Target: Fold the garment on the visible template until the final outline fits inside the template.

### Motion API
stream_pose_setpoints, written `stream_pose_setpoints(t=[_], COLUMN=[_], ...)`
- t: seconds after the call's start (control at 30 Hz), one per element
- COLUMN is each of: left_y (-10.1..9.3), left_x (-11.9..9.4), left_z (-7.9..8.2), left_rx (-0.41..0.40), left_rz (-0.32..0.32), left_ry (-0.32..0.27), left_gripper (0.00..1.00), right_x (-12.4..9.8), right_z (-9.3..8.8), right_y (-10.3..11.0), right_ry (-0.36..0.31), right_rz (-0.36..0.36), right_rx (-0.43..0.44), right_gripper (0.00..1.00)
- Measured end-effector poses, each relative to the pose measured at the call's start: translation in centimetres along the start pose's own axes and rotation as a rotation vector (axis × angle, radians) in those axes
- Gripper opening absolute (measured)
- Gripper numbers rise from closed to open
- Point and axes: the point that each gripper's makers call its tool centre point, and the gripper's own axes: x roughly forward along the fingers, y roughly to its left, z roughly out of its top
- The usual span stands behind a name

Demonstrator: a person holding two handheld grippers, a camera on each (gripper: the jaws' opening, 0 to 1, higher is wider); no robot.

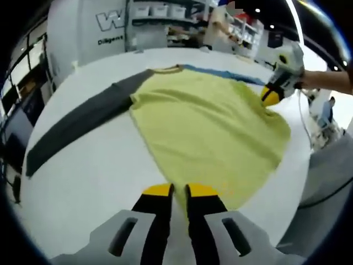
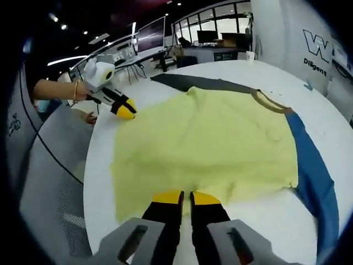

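Left gripper & right gripper, both nearly closed w/ nothing in them, sit bottom middle at yellow shirt edge on white table.

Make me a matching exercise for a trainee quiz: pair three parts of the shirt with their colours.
Things:
1. shirt body
2. outstretched sleeve
3. other sleeve

Colours:
A. blue
B. yellow
C. dark grey

Pairs: 1-B, 2-C, 3-A
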Motion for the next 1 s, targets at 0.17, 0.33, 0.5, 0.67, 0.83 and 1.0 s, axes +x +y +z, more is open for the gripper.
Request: stream_pose_setpoints(t=[0.17, 0.33, 0.5, 0.67, 0.83, 1.0], left_y=[0.1, 0.2, 0.2, 0.2, 0.2, 0.2], left_x=[-0.1, 0.0, 0.1, 0.0, 0.0, 0.0], left_z=[0.0, 0.0, 0.0, 0.0, 0.0, 0.1], left_rx=[-0.01, -0.029, -0.034, -0.039, -0.026, -0.016], left_rz=[0.004, 0.009, 0.009, 0.009, 0.014, 0.03], left_ry=[-0.004, -0.014, -0.014, -0.018, -0.024, -0.029], left_gripper=[0.02, 0.01, 0.0, 0.0, 0.0, 0.0], right_x=[0.8, 2.7, 3.7, 3.5, 2.1, 1.3], right_z=[2.4, 4.0, 3.8, 3.1, 2.1, 0.0], right_y=[0.0, -0.1, 0.7, 0.8, 0.5, 1.0], right_ry=[-0.025, -0.03, 0.005, 0.012, 0.02, 0.015], right_rz=[0.002, -0.001, 0.007, -0.027, -0.079, -0.089], right_rx=[-0.016, -0.006, -0.016, -0.022, -0.015, 0.087], right_gripper=[0.0, 0.0, 0.07, 0.12, 0.17, 0.16])
